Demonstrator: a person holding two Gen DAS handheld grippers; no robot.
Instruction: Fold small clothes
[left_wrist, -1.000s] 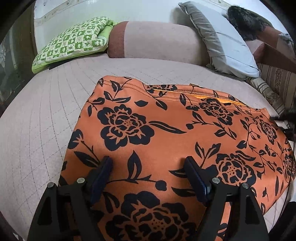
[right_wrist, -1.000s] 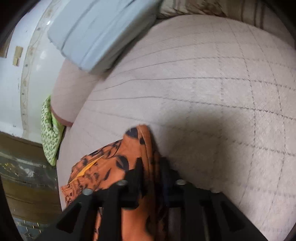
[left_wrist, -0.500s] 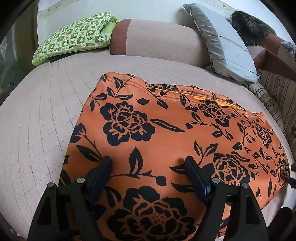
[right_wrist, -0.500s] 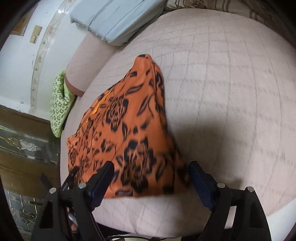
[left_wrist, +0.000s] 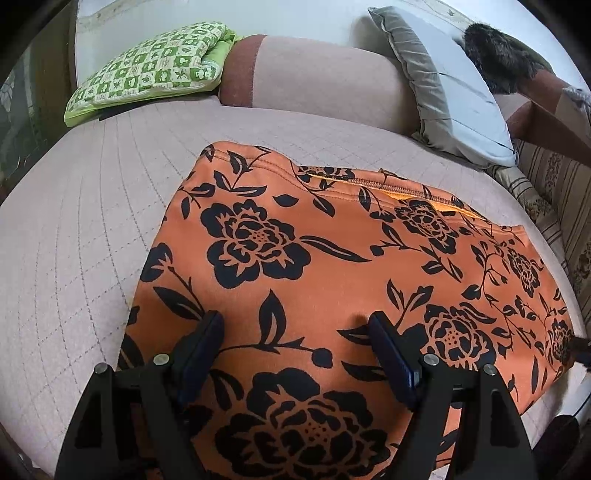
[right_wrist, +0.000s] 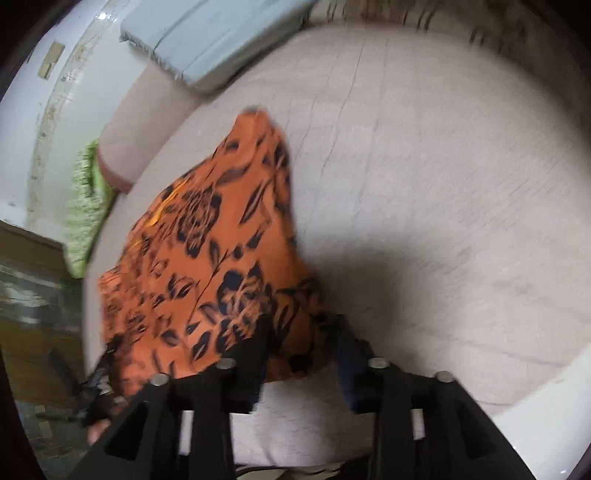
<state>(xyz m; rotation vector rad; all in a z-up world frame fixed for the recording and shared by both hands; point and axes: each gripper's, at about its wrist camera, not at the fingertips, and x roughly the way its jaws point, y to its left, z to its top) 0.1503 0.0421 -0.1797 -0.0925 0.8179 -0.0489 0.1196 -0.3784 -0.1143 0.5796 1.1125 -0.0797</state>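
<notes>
Both grippers — left gripper (left_wrist: 295, 332), right gripper (right_wrist: 301, 334) — are matte black frames with silver screws and dark-blue padded jaws.

Quilted pink bed (left_wrist: 92, 229), orange floral garment (left_wrist: 332, 266), cushions

The left gripper (left_wrist: 295, 343) points steeply down with its jaws spread wide and nothing pinched between them. The right gripper (right_wrist: 301, 343), also angled down, has just been closing its jaws, with a garment (right_wrist: 207, 258) corner between them.
</notes>
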